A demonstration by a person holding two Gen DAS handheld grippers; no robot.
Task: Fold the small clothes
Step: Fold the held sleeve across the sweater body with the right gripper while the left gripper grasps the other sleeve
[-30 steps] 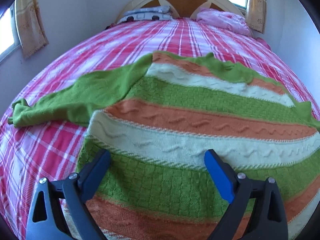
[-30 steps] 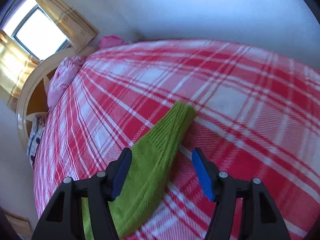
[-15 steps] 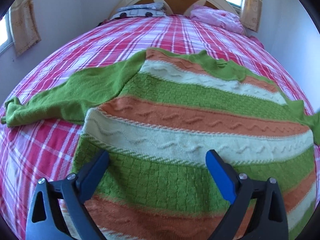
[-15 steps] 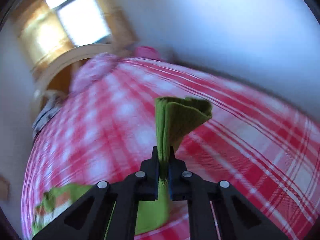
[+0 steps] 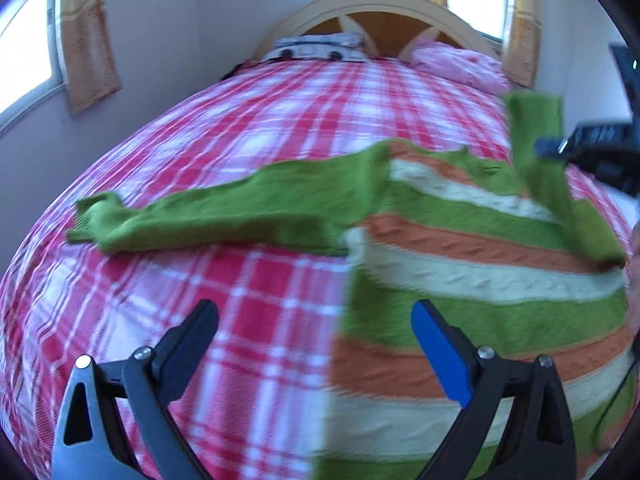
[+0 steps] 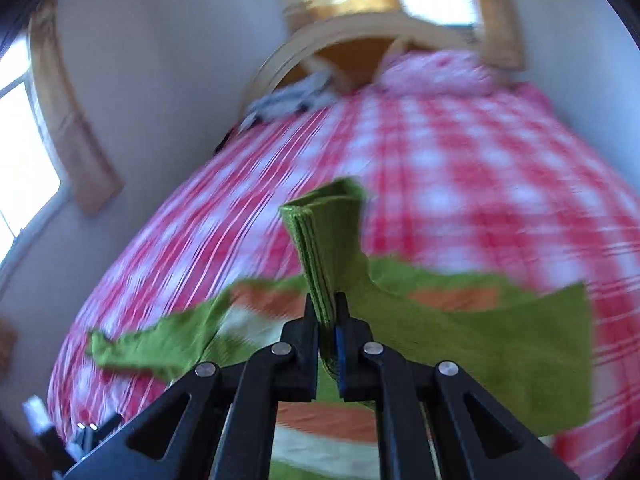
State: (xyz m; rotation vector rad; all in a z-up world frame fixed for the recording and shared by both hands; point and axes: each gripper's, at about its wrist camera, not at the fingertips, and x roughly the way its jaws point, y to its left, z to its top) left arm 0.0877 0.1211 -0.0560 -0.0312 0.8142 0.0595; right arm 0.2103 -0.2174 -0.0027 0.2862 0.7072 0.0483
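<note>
Lying flat on the bed (image 5: 280, 128) is a striped sweater (image 5: 480, 264) in green, orange and cream. One green sleeve (image 5: 224, 216) stretches out over the red checked cover. The other sleeve (image 6: 332, 240) is lifted up, pinched tight in the right gripper (image 6: 329, 312). The left gripper (image 5: 316, 316) hangs wide open above the sweater's edge, holding nothing. A pink pillow (image 5: 456, 64) sits by the headboard (image 5: 384, 8).

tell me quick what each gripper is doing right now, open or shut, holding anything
Left gripper: open, holding nothing, above the striped sweater and the plaid bedspread.
Right gripper: shut on the sweater's green sleeve, lifted off the bed.
</note>
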